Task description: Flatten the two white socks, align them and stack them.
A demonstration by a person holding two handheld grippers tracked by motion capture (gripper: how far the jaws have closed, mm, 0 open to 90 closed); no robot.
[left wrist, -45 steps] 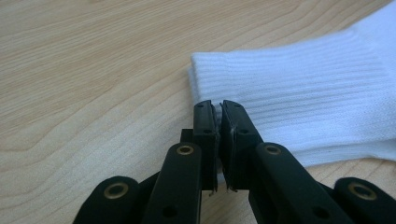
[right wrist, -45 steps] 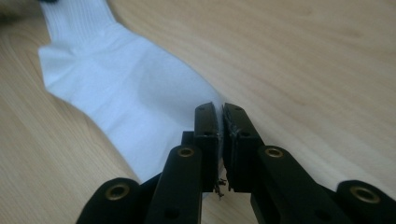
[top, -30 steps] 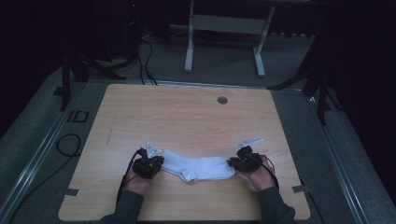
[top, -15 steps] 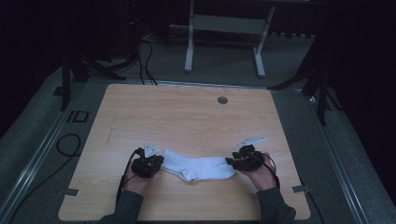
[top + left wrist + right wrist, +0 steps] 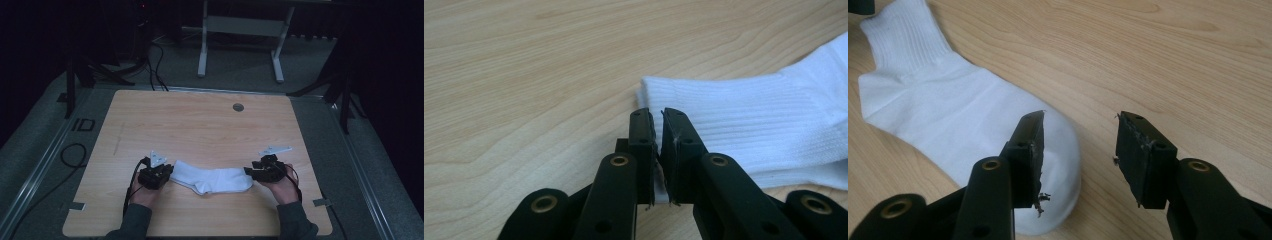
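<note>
A white sock (image 5: pixel 215 180) lies flat along the near part of the wooden table (image 5: pixel 200 125), cuff to the left, toe to the right. My left gripper (image 5: pixel 167 175) is at the cuff end. In the left gripper view its jaws (image 5: pixel 658 125) are pinched together with a sliver of the sock (image 5: pixel 764 125) between the pads. My right gripper (image 5: pixel 248 172) sits at the toe end. Its jaws (image 5: pixel 1080 150) have just been opening and now stand apart. The toe of the sock (image 5: pixel 948 110) lies under the left jaw, and bare wood shows between the pads.
A round cable hole (image 5: pixel 238 107) sits near the table's far edge. Tape marks (image 5: pixel 76 205) lie at the near corners. A metal stand (image 5: pixel 240 25) and cables (image 5: pixel 72 155) are on the dark floor beyond and left of the table.
The right gripper's jaws have spread apart and let go of the sock's toe. The left gripper and the sock's cuff have stayed put.
</note>
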